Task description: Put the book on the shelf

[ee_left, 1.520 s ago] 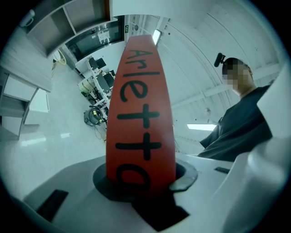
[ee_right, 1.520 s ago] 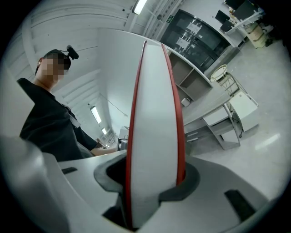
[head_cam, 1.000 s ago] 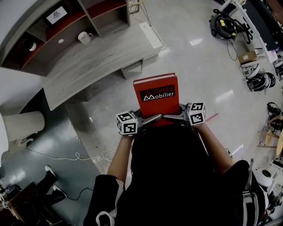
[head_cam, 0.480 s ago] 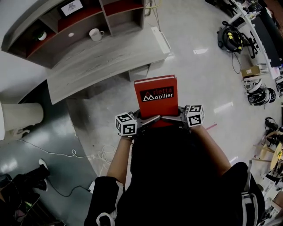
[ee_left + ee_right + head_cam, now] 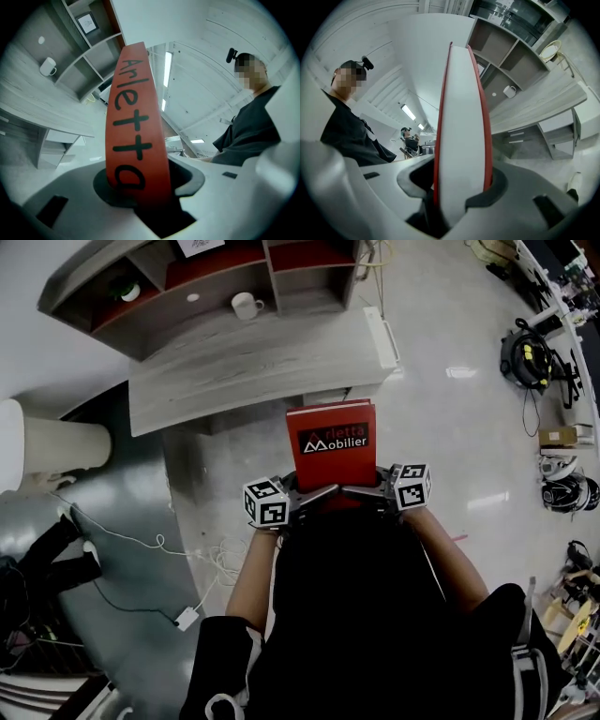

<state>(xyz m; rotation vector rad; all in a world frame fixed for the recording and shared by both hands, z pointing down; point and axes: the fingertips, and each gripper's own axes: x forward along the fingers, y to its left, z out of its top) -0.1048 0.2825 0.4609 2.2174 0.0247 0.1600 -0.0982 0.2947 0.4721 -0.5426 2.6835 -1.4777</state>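
Note:
A red hardcover book (image 5: pixel 330 442) with "Mobilier" on its cover lies flat in front of me, held at its near edge from both sides. My left gripper (image 5: pixel 314 495) is shut on the red spine (image 5: pixel 133 117), which reads "Arletta". My right gripper (image 5: pixel 363 491) is shut on the white page edge (image 5: pixel 461 131). The grey shelf unit (image 5: pixel 225 273) with red-backed compartments stands ahead at the top of the head view, behind a grey desk (image 5: pixel 253 357). The shelf (image 5: pixel 89 51) also shows in the left gripper view, and the shelf (image 5: pixel 506 47) in the right gripper view.
A white mug (image 5: pixel 246 306) stands on the desk below the shelf compartments. A white cylinder (image 5: pixel 56 442) stands at the left, with cables (image 5: pixel 159 549) and a plug on the floor. A vacuum cleaner (image 5: pixel 530 357) and helmets (image 5: pixel 562 491) lie at the right.
The desk and shelf have slid down and to the right in the head view and now lie closer to the book's far edge. Both grippers still hold the book the same way.

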